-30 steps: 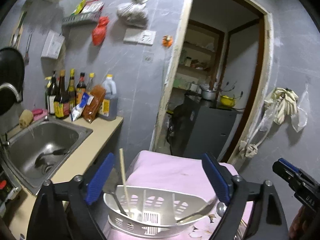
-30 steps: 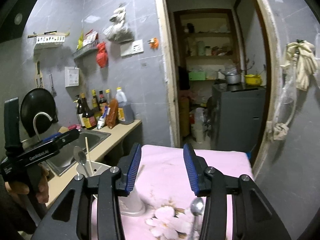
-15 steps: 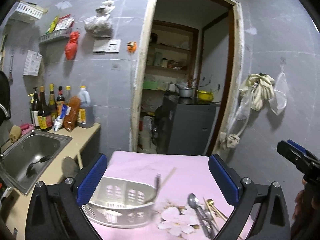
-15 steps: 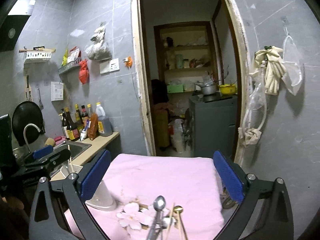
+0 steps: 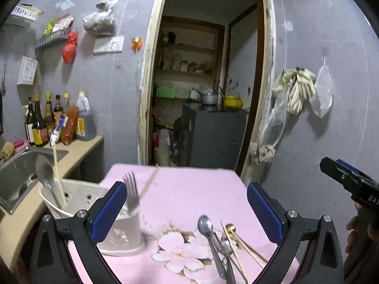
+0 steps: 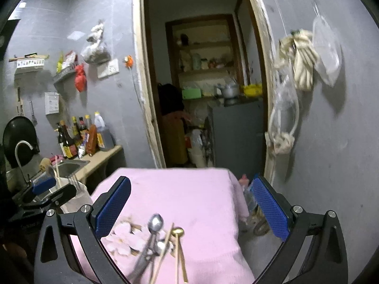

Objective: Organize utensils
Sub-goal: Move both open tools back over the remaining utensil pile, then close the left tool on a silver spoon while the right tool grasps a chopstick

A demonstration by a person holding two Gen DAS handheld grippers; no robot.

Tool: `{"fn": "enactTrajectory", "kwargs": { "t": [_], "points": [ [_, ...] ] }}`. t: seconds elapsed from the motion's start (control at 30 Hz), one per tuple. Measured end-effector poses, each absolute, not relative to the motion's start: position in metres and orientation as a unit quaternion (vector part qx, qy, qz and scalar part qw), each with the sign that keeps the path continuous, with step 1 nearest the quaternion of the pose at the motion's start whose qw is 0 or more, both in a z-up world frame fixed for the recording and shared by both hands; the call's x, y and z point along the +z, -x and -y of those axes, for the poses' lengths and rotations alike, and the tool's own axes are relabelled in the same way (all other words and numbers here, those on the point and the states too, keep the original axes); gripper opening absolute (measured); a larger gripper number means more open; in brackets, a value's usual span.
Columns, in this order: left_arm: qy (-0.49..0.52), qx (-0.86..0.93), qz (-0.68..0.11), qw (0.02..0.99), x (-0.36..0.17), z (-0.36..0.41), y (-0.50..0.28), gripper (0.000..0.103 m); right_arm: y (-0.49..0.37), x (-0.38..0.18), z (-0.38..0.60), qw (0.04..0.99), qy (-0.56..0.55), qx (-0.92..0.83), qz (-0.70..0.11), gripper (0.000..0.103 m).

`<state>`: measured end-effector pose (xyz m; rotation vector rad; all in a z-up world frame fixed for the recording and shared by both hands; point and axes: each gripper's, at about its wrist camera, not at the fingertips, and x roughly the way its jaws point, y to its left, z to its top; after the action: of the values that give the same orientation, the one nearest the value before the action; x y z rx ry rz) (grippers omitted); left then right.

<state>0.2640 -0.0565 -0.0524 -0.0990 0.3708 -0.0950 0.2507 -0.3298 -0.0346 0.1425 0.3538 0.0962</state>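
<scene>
A pink-clothed table carries everything; the white holder stands upright at its left edge, beside the counter and sink; inside it a fork, a spoon and a chopstick stand upright; loose utensils (spoons, chopsticks, a gold-bowled spoon) lie heaped near the table's front edge, right of the printed flower; the left tongs hover with jaws spread wide, gripping nothing, holder just behind the left finger; the right tongs likewise gape empty above the heap.
</scene>
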Motion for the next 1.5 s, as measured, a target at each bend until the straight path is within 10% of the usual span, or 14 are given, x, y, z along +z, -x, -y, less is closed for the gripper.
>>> {"fn": "enactTrajectory", "kwargs": {
  "t": [0.47, 1.1, 1.5],
  "points": [
    [0.028, -0.067, -0.275, 0.959, -0.139, 0.086, -0.323, 0.102, -0.323, -0.142, 0.349, 0.953, -0.072, 0.086, -0.281, 0.1],
    [0.056, -0.102, -0.382, 0.917, -0.191, 0.089, -0.387, 0.06, -0.389, -0.215, 0.307, 0.894, -0.044, 0.204, -0.396, 0.032],
    [0.104, -0.128, -0.424, 0.89, -0.211, 0.082, -0.425, 0.038, -0.409, -0.225, 0.282, 0.863, -0.014, 0.269, -0.427, 0.025]
  ]
}}
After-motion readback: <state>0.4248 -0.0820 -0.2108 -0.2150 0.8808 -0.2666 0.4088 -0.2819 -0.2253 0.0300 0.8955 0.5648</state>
